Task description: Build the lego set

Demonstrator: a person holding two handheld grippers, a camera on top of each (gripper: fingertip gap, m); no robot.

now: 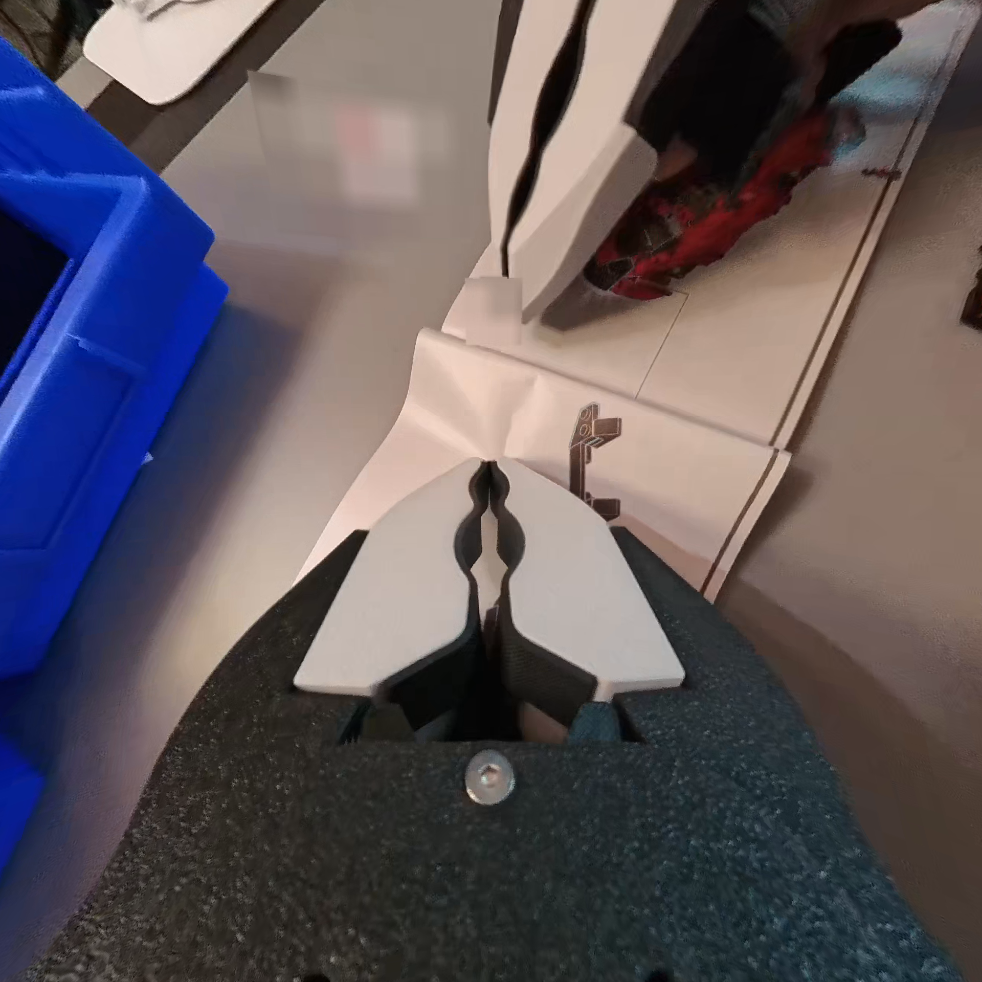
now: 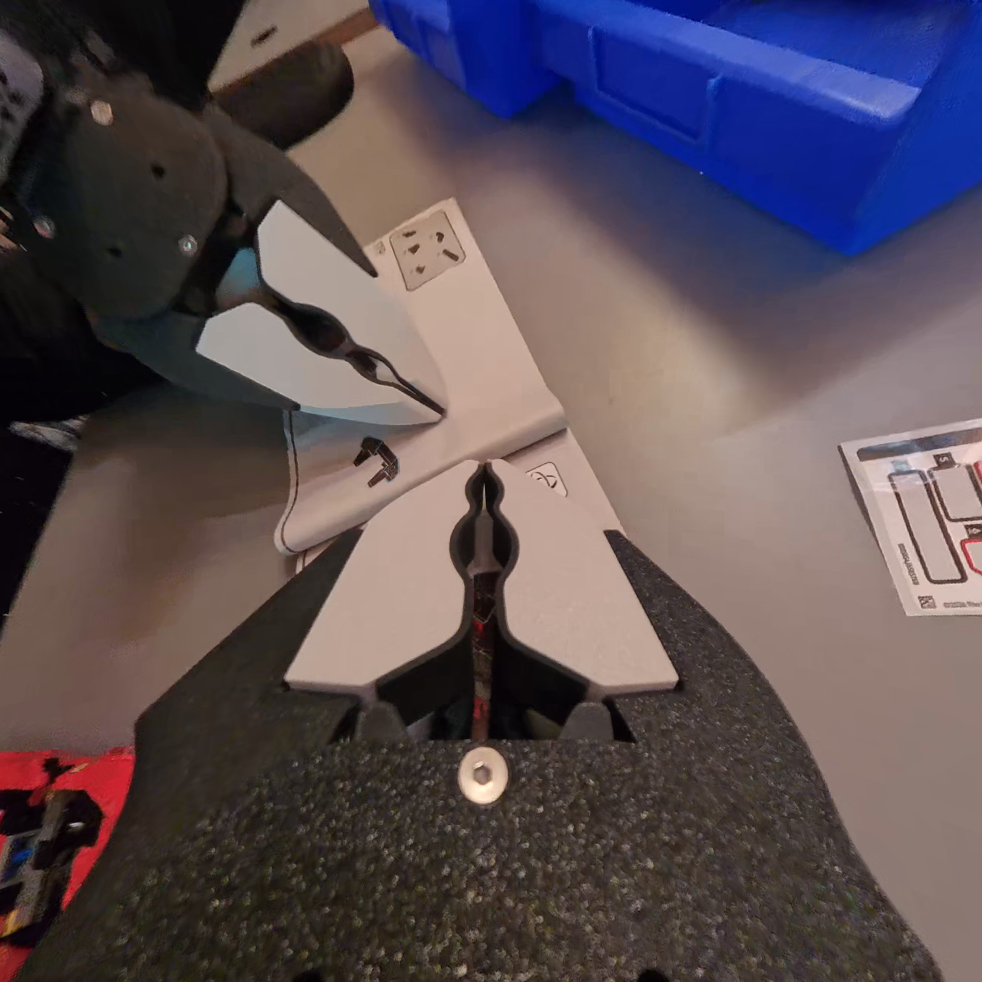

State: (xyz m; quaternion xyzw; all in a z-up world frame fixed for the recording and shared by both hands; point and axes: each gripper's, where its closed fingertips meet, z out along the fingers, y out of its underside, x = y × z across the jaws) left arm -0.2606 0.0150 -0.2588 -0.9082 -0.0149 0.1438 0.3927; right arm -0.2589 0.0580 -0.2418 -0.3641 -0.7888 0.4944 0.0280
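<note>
An instruction booklet lies open on the grey table, with small black part drawings on its white pages. My left gripper is shut with its tips on a curled page; I cannot tell whether it pinches the paper. In the right wrist view the left gripper comes in from the upper left onto the booklet. My right gripper is shut on a thin sheet with red and black print, seen edge-on between the fingers. In the left wrist view the right gripper holds that red printed sheet up.
A big blue plastic bin stands close on the left, also in the right wrist view at the top right. A sticker sheet lies on the table at the right. Red printed paper shows at the bottom left. Across from one pair of fingers to the other is roughly 5 cm.
</note>
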